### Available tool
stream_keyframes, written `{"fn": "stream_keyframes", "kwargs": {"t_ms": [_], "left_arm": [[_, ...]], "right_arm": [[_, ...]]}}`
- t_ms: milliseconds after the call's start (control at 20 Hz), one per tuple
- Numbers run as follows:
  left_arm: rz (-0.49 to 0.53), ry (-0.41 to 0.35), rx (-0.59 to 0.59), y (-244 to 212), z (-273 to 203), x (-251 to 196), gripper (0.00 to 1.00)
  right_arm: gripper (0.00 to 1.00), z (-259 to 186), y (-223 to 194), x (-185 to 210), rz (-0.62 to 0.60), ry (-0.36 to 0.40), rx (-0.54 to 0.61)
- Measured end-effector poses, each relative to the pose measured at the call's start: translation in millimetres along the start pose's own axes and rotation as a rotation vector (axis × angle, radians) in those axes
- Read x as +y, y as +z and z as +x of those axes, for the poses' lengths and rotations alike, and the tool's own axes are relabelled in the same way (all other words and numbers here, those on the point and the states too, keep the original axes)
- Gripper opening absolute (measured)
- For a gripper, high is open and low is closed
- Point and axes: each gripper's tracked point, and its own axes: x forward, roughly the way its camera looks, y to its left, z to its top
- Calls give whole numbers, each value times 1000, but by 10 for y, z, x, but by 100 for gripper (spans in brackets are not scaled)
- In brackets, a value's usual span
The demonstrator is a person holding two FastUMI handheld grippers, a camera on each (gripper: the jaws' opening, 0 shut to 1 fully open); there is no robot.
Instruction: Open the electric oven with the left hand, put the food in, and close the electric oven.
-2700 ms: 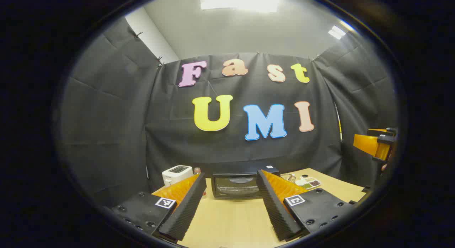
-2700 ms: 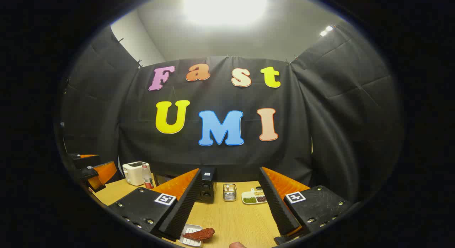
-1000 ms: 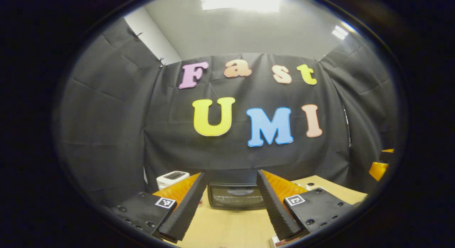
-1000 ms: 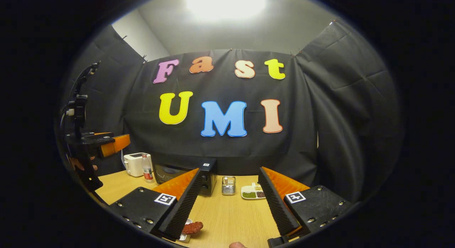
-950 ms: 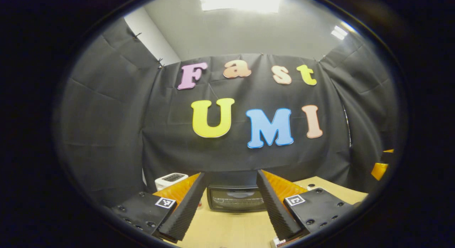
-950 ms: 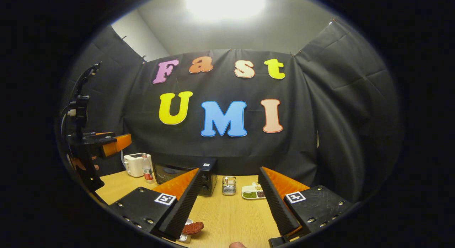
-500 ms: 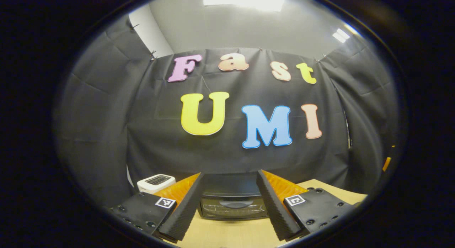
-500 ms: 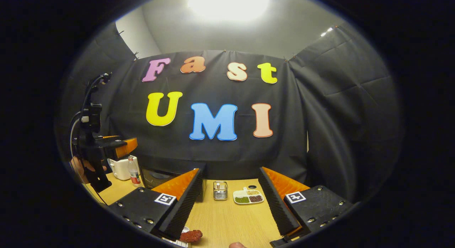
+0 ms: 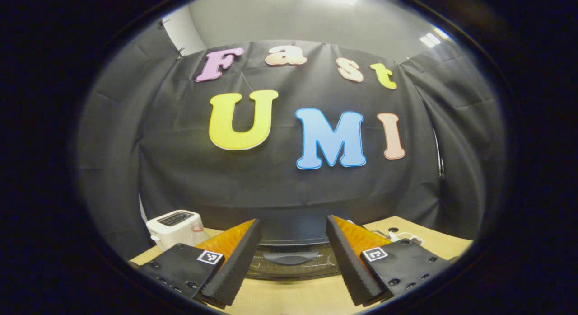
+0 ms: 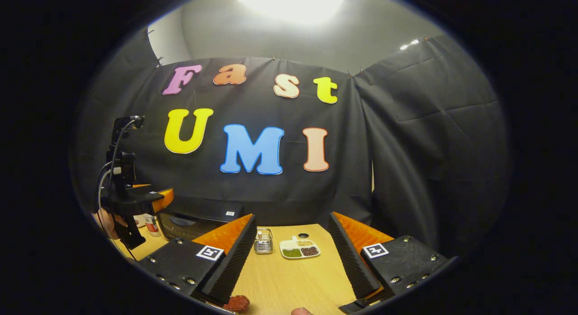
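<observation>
Right in front of the left gripper (image 9: pixel 291 260) sits the electric oven (image 9: pixel 289 256), a black box at the far side of the wooden table (image 9: pixel 293 299), up against the black cloth wall. That gripper's fingers are spread wide with nothing between them, and the oven door with its curved handle (image 9: pixel 289 257) sits in the gap, door shut as far as I can see. Can't tell whether the fingertips touch the oven or just hang close to it. Left of the oven there's a white toaster (image 9: pixel 174 225), and off to the right a little divided dish (image 9: pixel 402 237) is partly hidden behind the finger.

From the right gripper view, the right gripper (image 10: pixel 291 260) is also wide open and holding nothing, floating over the near part of the table (image 10: pixel 293 279). The food (image 10: pixel 237 302), a reddish-brown lump, lies at the near edge just by the tip of its left-hand finger, not gripped. Further back there's a small wire holder (image 10: pixel 263 241) and a white divided dish (image 10: pixel 300 250) with green and dark bits in it, side by side. Far left in this view you can see the left gripper (image 10: pixel 156 198) held by a hand (image 10: pixel 106 220), pointing at the oven (image 10: pixel 198 218), close to its top front edge. A bottle (image 10: pixel 151 223) with a red label stands just behind it.
</observation>
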Motion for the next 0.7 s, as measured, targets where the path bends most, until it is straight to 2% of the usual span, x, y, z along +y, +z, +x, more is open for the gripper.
{"fn": "stream_keyframes", "kwargs": {"t_ms": [100,200,250,400,450,700], "left_arm": [[-1,-14,21,-133,165,-14,96],[4,-26,41,-257,310,-31,93],[9,-29,57,-353,367,-29,96],[11,-32,89,-540,530,12,96],[7,-32,96,-613,595,23,100],[9,-36,134,-910,823,52,100]], "right_arm": [[96,72,-17,43,-7,-19,9],[96,99,-38,61,-14,-36,19],[96,107,-39,68,-18,-47,21],[96,123,-72,83,-40,-78,30],[96,129,-85,98,-48,-84,35],[96,140,-97,177,-77,-103,50]]}}
